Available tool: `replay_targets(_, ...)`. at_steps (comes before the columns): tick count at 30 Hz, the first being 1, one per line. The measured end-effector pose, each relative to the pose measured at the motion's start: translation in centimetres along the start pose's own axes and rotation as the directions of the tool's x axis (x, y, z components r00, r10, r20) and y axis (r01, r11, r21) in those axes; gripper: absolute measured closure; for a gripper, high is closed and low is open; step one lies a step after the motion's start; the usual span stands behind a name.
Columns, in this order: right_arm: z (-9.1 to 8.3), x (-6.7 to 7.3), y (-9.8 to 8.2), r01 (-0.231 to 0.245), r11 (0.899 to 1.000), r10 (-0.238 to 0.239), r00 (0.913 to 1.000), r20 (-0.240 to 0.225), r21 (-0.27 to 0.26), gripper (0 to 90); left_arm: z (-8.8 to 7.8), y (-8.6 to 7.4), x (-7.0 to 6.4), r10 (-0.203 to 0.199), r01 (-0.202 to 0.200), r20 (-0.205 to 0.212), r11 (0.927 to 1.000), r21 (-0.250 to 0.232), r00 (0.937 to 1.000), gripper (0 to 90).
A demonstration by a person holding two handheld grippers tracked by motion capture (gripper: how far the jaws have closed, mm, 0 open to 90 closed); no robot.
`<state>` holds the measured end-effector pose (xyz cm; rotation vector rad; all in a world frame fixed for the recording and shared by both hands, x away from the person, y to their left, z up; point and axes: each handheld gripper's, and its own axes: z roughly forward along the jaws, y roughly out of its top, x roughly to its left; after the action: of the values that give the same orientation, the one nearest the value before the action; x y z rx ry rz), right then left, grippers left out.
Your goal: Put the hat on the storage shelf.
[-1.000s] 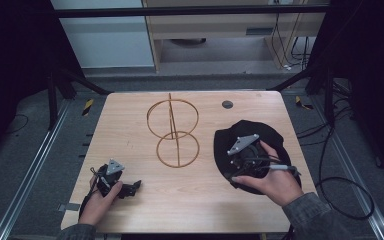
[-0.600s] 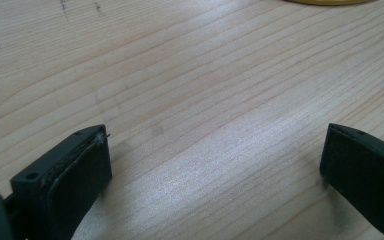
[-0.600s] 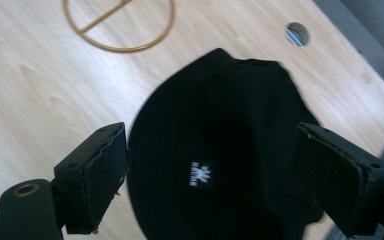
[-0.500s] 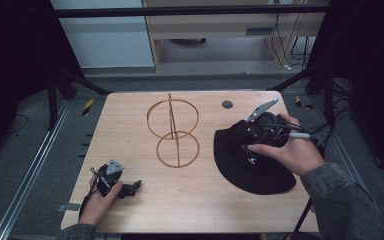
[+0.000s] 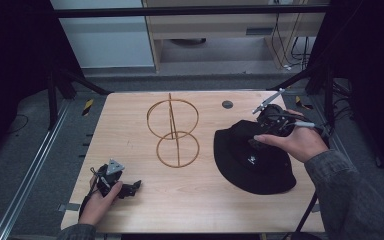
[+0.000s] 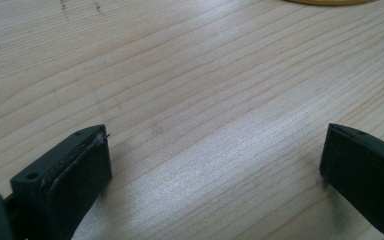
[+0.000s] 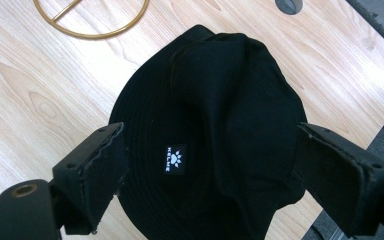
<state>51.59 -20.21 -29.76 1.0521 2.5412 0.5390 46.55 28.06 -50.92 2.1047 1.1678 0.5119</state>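
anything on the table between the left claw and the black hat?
Only bare tabletop. In the high view the left claw faces the black bucket hat across plain wood; the gold wire stand sits farther back, off that line.

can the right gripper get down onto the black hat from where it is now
Probably yes. The right gripper hangs over the black hat with its jaws open, and its own view shows nothing between them and the hat. The gold wire stand sits off to the side.
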Motion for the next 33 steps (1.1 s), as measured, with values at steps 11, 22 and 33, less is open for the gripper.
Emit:
replay_targets(11,3.1,-1.8,-0.1,-0.046,0.997,0.048,0.9982,-0.036,0.061,25.3,0.0,0.0,0.0,0.003,-0.003,0.0,1.0,0.003,1.0,0.0)
replay_targets(22,6.2,-1.8,-0.3,-0.035,0.992,0.044,0.9966,-0.07,0.119,37.8,0.0,0.0,0.0,0.003,-0.003,0.0,1.0,0.003,1.0,0.0)
replay_targets(33,7.1,-2.0,-0.6,-0.021,0.989,0.032,0.9966,-0.076,0.146,52.0,0.0,0.0,0.0,0.003,-0.003,0.0,1.0,0.003,1.0,0.0)
